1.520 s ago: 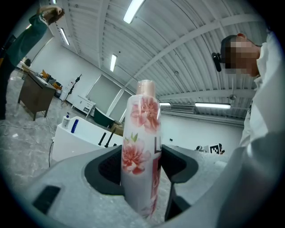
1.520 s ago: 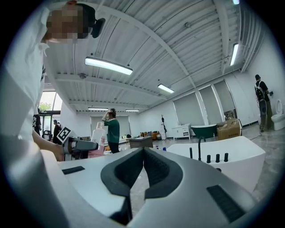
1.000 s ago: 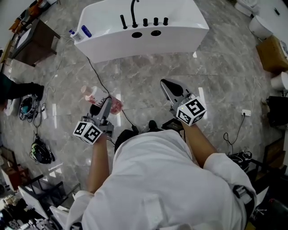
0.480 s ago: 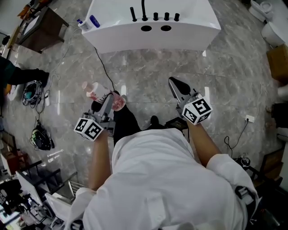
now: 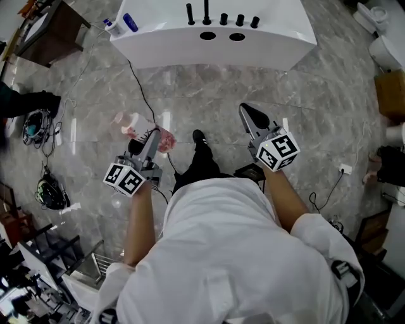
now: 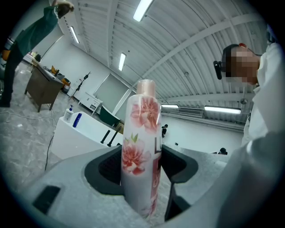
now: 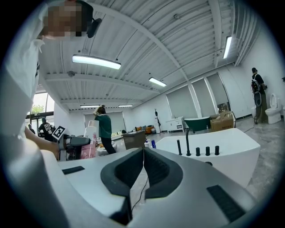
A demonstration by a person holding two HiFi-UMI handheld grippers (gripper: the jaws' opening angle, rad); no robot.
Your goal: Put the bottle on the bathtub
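My left gripper (image 5: 150,140) is shut on a white bottle with pink flowers (image 5: 140,130), carried above the marble floor left of centre. In the left gripper view the bottle (image 6: 141,147) stands upright between the two dark jaws, its pale cap on top. My right gripper (image 5: 252,117) is shut and holds nothing; its jaws meet at the tips (image 7: 143,151). The white bathtub (image 5: 278,47) lies ahead at the top of the head view, with black taps (image 5: 221,16) on its deck. It shows too as the bathtub (image 7: 231,149) in the right gripper view.
Two small bottles (image 5: 120,24) stand on the tub's left corner. A black cable (image 5: 140,88) runs over the floor from the tub. A dark wooden table (image 5: 54,35) stands at upper left, bags (image 5: 39,126) at left, a cardboard box (image 5: 391,95) at right. A person in green (image 7: 104,129) stands beyond.
The tub has slid up and toward the view's top edge as I stepped forward, a foot now between the grippers. Both grippers keep their hold and pose.
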